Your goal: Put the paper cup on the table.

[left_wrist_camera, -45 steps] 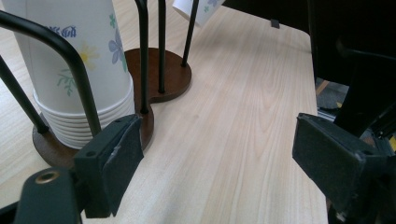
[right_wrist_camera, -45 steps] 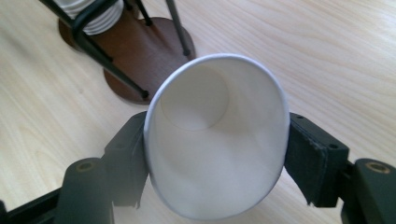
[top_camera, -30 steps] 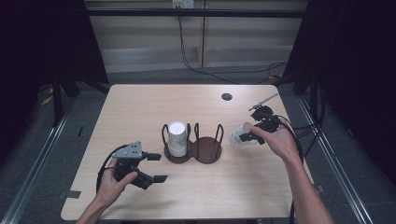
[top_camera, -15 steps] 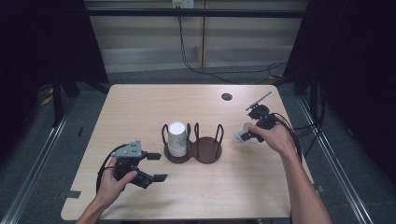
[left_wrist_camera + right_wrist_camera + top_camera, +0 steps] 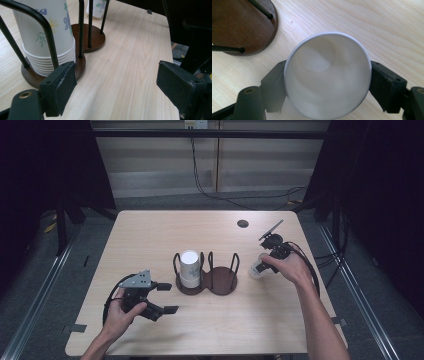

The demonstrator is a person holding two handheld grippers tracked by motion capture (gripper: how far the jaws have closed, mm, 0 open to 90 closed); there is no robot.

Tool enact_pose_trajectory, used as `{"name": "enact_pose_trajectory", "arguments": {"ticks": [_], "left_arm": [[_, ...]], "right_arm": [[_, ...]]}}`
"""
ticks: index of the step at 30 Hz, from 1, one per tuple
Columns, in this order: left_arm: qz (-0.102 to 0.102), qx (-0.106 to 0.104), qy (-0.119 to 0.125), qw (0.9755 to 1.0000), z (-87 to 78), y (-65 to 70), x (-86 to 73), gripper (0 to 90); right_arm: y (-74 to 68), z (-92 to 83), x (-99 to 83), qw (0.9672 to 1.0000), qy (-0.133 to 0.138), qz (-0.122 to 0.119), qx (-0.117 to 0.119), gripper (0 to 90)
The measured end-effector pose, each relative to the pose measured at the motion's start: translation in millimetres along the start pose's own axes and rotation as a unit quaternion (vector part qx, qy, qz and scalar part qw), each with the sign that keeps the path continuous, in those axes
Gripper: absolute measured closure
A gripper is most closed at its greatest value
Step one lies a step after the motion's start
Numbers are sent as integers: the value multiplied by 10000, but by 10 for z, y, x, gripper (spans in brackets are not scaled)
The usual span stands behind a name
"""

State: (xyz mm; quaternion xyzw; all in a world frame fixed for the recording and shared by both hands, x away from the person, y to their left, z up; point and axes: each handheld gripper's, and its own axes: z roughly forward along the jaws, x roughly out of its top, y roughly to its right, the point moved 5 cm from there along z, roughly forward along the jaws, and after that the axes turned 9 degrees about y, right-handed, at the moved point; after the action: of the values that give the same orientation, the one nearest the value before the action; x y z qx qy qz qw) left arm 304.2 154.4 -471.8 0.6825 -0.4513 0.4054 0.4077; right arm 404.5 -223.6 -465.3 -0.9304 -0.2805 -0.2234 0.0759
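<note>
Right gripper (image 5: 327, 82) clamps a white paper cup (image 5: 327, 75) beside the brown wire-post rack (image 5: 207, 279); left gripper (image 5: 122, 87) stands unclenched, empty.

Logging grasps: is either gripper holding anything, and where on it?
Right gripper clamps a paper cup across its side walls near the rim. Left gripper is open, holding nothing.

My left hand (image 5: 118, 315) holds the left gripper (image 5: 166, 297) low at the table's near left, jaws spread wide with nothing between them. My right hand (image 5: 290, 267) reaches forward at the right; the right gripper (image 5: 327, 82) clamps a paper cup (image 5: 327, 75) by its sides.
</note>
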Motion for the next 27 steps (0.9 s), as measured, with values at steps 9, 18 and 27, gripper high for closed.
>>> {"name": "enact_pose_trajectory", "arguments": {"ticks": [9,18,27], "left_arm": [[-41,-28,49,10000,1,4,9,159],[-13,1,42,10000,-21,-2,10,159],[-39,46,76,10000,-36,-24,14,159]], "right_arm": [[-28,62,69,9998,178,-20,-100,203],[-48,105,90,9997,238,65,-85,182],[-33,114,98,9986,441,262,-120,142]]}}
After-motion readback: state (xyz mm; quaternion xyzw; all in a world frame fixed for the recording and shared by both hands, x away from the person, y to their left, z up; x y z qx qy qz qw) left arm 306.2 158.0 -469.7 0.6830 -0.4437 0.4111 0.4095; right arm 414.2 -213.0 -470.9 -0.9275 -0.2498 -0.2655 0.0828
